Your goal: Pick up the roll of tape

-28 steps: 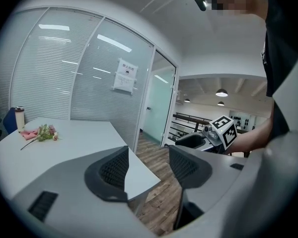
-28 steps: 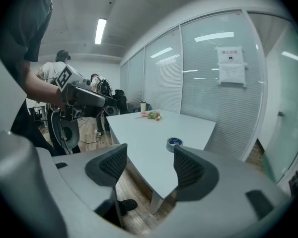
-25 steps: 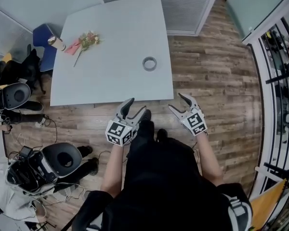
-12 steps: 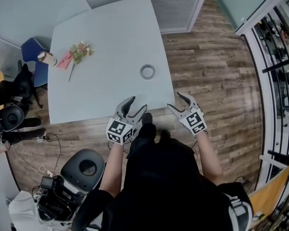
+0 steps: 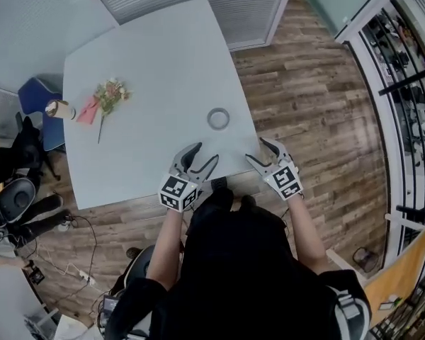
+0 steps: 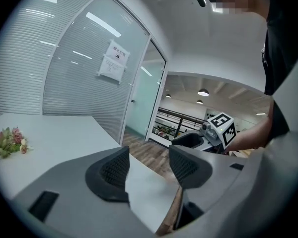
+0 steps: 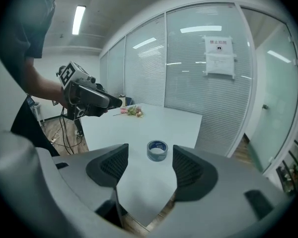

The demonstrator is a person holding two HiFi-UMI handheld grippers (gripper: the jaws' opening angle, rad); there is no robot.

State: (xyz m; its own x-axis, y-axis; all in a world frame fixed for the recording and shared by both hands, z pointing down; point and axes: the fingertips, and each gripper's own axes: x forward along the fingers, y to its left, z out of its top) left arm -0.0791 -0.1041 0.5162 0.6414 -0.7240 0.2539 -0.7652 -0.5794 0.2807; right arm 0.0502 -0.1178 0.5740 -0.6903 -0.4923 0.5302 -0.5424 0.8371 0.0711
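Both claws held low over the near edge of the table [image 5: 149,62], one to each side of the person's body.

Right gripper [image 7: 150,157]: jaws wide apart, nothing between the pads. In the right gripper view the roll of tape [image 7: 157,150] shows in the gap between the two jaws, straight ahead and further out on the tabletop, well clear of both tips. No contact.

Left gripper [image 6: 149,155]: jaws also spread wide and empty. The left gripper view shows only the bare table corner and wood floor between the pads. The tape does not appear in that view. This claw points across toward the right claw, which shows past its right jaw.

From the head view, the tape sits ahead of both claws, roughly midway between them. It lies slightly nearer the right claw's line and near the table's near-right corner.

Tape attitude: lies flat on one face, hole opening upward, so the ring's axis stands upright. It is round seen from above, with no long axis along the table. Grey outer wrap, with blue showing at the inner core.

Far to the left of the left claw, at the table's far-left side, lies a small bunch of flowers [image 5: 106,94], well apart from the tape.
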